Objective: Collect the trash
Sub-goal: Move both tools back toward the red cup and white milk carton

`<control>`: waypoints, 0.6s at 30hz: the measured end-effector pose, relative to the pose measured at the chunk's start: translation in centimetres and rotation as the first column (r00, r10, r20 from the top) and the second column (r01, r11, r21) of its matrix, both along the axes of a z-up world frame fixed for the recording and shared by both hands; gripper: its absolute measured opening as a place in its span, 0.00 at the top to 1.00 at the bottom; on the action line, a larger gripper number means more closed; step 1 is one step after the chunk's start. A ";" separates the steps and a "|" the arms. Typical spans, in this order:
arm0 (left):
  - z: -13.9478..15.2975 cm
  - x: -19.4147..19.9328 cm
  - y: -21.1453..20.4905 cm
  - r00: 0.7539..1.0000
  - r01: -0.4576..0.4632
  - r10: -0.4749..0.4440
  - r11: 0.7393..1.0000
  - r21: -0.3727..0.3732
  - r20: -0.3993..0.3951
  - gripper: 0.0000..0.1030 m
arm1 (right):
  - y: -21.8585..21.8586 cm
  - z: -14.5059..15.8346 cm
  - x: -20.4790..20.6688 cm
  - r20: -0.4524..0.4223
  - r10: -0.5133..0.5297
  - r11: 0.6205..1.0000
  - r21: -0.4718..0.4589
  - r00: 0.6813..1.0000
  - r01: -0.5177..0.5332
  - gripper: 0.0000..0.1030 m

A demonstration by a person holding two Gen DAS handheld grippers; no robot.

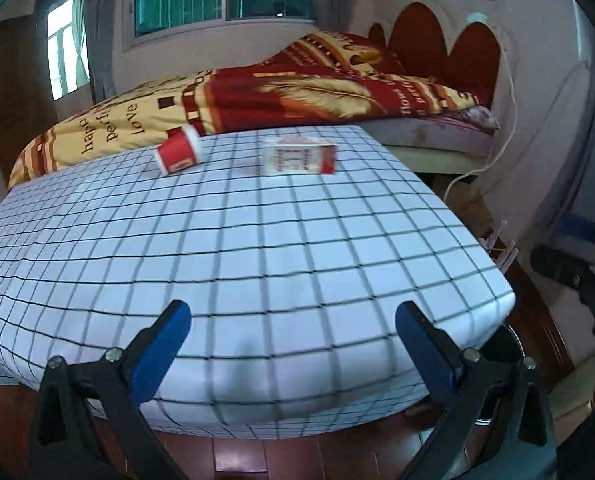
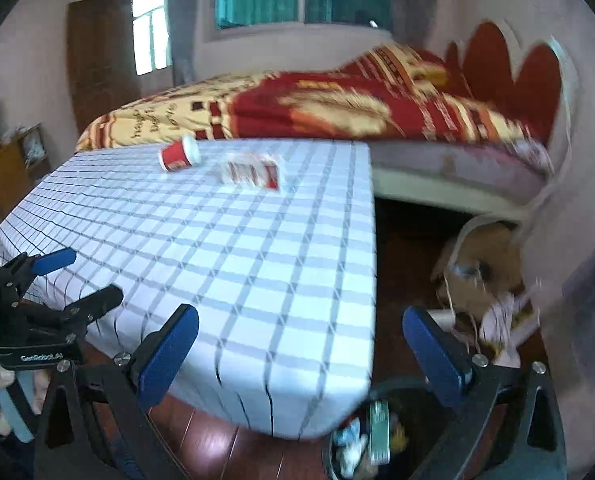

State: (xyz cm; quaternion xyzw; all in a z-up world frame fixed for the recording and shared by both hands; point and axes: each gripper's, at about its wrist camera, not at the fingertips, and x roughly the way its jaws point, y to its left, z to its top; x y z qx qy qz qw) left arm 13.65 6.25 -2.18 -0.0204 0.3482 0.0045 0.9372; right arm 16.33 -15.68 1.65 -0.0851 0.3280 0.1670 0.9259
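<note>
Two pieces of trash, a red cup (image 1: 178,151) on its side and a carton (image 1: 298,157), are lying at the table's (image 1: 257,248) far edge. Both the left tongs (image 1: 293,332) and the right tongs (image 2: 300,338) are hanging open and empty.

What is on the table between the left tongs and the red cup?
Nothing. In the left wrist view, only bare checked tablecloth stretches from the open left tongs to the tipped red cup. The red-and-white box sits beside the cup.

Count: 1 red paper cup (image 1: 178,151) on its side, 1 red-white carton (image 1: 298,157), both near table (image 1: 257,248) far edge. 1 bin (image 2: 413,392) off the near-right corner. 2 tools.
</note>
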 end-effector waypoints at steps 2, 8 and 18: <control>0.0 0.6 1.5 1.000 -0.029 0.029 1.000 0.012 0.006 0.01 | 2.1 0.2 1.9 -0.006 0.028 1.000 -0.014 1.000 -0.028 0.00; -0.3 3.7 5.2 0.996 -0.092 0.092 0.996 0.021 0.005 0.01 | 6.4 -0.9 9.4 -0.044 0.087 0.996 -0.034 0.995 -0.088 0.00; -2.1 11.1 9.1 0.992 -0.120 0.121 0.992 0.035 -0.035 0.01 | 12.8 -5.4 22.7 -0.116 0.179 0.971 -0.136 0.977 -0.194 0.00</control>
